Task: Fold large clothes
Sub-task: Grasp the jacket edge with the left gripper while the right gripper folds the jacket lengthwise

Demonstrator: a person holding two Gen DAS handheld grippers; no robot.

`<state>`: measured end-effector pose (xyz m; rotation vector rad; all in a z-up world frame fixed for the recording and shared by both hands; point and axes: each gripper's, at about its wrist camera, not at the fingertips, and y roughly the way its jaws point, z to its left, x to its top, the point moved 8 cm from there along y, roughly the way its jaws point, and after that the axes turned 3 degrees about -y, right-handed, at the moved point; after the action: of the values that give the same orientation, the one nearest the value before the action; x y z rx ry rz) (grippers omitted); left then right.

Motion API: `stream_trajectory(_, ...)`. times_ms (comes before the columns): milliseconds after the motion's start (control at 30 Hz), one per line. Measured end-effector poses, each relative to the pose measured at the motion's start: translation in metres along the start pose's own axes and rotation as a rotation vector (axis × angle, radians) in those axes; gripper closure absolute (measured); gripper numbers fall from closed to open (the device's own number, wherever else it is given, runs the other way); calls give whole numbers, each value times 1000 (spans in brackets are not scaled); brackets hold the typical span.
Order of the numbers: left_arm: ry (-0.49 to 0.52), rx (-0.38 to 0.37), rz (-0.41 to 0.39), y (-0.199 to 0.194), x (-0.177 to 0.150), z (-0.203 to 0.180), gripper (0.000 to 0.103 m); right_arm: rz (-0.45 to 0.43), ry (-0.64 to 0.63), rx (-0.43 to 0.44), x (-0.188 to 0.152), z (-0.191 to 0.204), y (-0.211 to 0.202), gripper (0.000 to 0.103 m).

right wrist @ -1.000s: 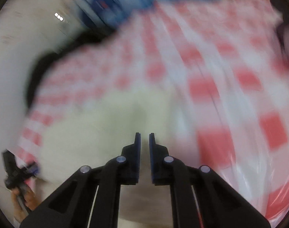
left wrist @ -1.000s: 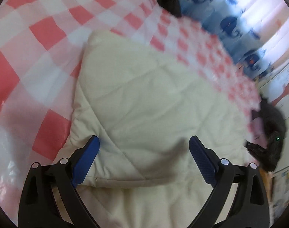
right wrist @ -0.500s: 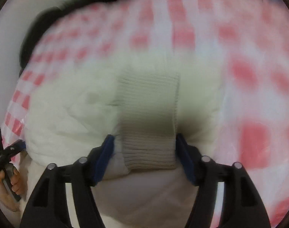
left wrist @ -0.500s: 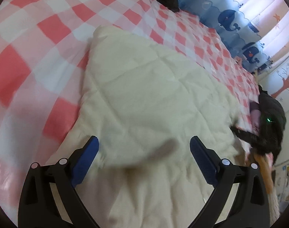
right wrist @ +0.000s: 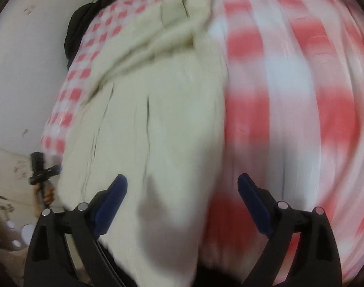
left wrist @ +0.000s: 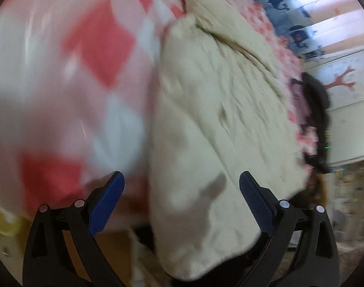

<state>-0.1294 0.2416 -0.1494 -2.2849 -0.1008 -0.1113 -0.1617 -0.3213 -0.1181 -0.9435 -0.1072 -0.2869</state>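
Garment: cream quilted garment lies folded on the red-and-white checked cover, running from 6 toward 12 o'clock in both views.
Left gripper: jaws wide, pads clear of the cloth.
Right gripper: jaws have just been opening, now wide; cloth below, not pinched.

Cream quilted garment folded on bed

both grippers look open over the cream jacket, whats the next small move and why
Probably bring both down onto the near hem of the cream quilted jacket and grip it. The left hand-held gripper and right hand-held gripper, whose jaws have just been opening, hold nothing, and the jacket lies long on the red checked cloth.
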Motion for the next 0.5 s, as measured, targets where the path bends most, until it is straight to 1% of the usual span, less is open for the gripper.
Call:
stream_trajectory(67,-23,-68,14,8,-11,-3,10,36,34,77,-29,4,3,13)
stream_trajectory(100,-38,-114,17,11,-15,-7,10,51,46,97,-36,6,4,13)
stream_trajectory(133,-44,-151,14,12,-17,-12,10,68,62,138,-43,10,7,13)
stream_trajectory(167,-38,-172,3,11,-17,-19,10,73,71,169,-46,13,10,13)
stream_trajectory(233,-18,-173,-37,9,-17,-29,10,66,86,211,-47,19,9,13)
stream_trajectory(267,-17,-175,-50,8,-17,-32,11,50,91,256,-46,25,9,13)
stream_trajectory(300,-21,-157,-61,8,-18,-33,23,35,91,288,-44,31,9,17)
stream_trajectory(333,-25,-143,-61,9,-17,-34,35,23,88,291,-43,33,10,41)
stream_trajectory(367,-35,-126,-58,10,-17,-32,56,9,90,290,-43,34,11,55)
stream_trajectory(400,-49,-99,-62,9,-17,-28,79,-9,99,286,-41,34,12,76)
stream_trajectory(433,-51,-93,-61,7,-18,-29,87,-27,104,298,-41,35,12,79)
stream_trajectory(500,-46,-101,-79,0,-22,-33,92,-75,99,326,-39,40,8,82)
